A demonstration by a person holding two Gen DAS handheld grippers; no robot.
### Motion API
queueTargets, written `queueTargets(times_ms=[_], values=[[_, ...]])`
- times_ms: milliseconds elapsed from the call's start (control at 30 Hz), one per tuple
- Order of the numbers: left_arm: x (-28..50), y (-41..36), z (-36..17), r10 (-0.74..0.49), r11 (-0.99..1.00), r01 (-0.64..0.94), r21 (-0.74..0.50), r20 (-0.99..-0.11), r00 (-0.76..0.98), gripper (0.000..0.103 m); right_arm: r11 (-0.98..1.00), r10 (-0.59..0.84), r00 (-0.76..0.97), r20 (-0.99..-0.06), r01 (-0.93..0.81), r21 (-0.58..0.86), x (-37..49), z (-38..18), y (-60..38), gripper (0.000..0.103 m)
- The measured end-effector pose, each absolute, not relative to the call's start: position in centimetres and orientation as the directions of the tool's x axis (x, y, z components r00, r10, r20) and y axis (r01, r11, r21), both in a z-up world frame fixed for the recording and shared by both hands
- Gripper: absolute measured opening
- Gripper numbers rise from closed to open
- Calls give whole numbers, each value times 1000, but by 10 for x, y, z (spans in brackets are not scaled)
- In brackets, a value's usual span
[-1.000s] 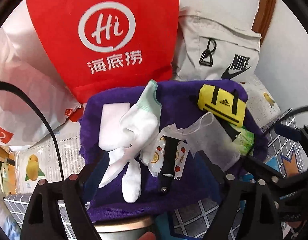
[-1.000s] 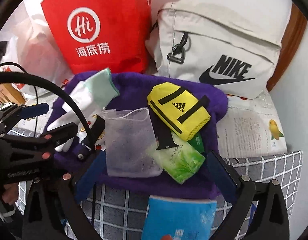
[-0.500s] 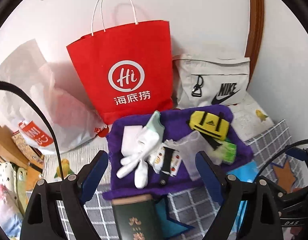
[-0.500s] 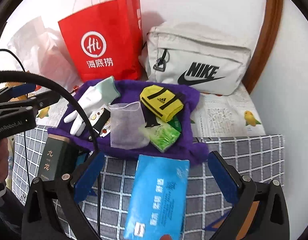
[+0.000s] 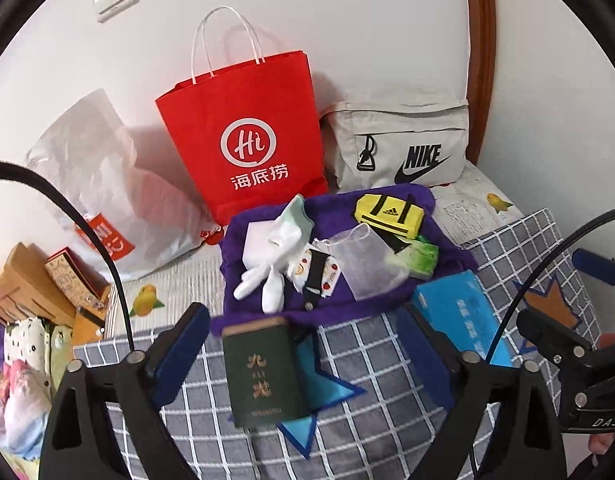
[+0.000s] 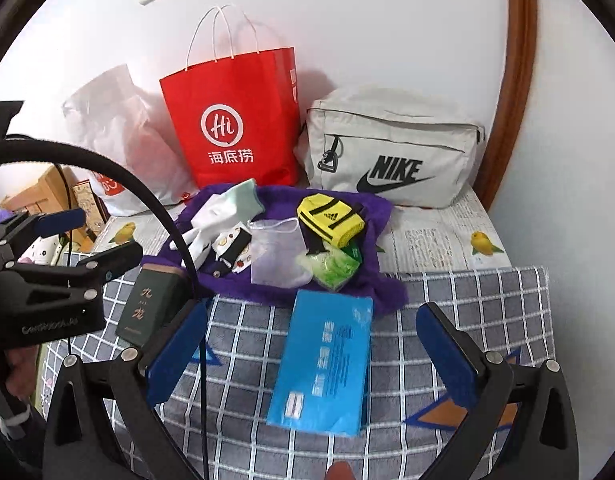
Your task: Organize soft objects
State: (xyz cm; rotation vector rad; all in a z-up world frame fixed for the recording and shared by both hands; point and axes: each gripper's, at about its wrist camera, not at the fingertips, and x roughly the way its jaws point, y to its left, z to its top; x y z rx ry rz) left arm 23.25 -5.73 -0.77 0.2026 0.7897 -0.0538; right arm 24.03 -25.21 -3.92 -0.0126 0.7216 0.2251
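Both grippers hang above a grey checked cloth [image 6: 447, 300], jaws spread wide and empty — the left gripper [image 5: 307, 354] at 6 o'clock in its own view, the right gripper [image 6: 311, 344] likewise in its own. The soft things lie in a heap on a purple towel [image 5: 447, 256] toward 12 o'clock of both grippers, well apart from the fingertips. On the towel: a white glove [image 5: 275, 256] with a pale green cuff at the 9 o'clock side, partly over a flat white pad [image 5: 257, 242]; just beside it a fruit-print packet [image 5: 331, 280] crossed by a black strap [image 5: 313, 280]; a sheer mesh pouch [image 5: 367, 264] in the middle; a small yellow bag [image 5: 389, 216] at the far 2 o'clock corner, resting over a green packet [image 5: 417, 258]. A dark green box [image 5: 263, 372] stands at the towel's near edge, between the left gripper's fingers in the left view. A blue packet [image 6: 323, 364] lies flat on the checked cloth, its far end touching the towel. Behind the towel, against the wall — a red paper bag [image 5: 247, 140], a beige bag [image 6: 391, 148] at 1 o'clock, a white plastic bag [image 5: 103, 184] at 10 o'clock.
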Motion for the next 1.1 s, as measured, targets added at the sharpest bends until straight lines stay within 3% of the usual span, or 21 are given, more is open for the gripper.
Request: queueTargets(times_ms=[433, 1100], values=[[170, -44, -10, 6, 997, 47, 56, -708, 706, 97, 977, 205, 740, -640, -195, 88, 180, -39, -263, 103], [144, -44, -9, 42, 997, 16, 76, -699, 714, 101, 979, 199, 746, -636, -173, 103, 156, -36, -264, 103]])
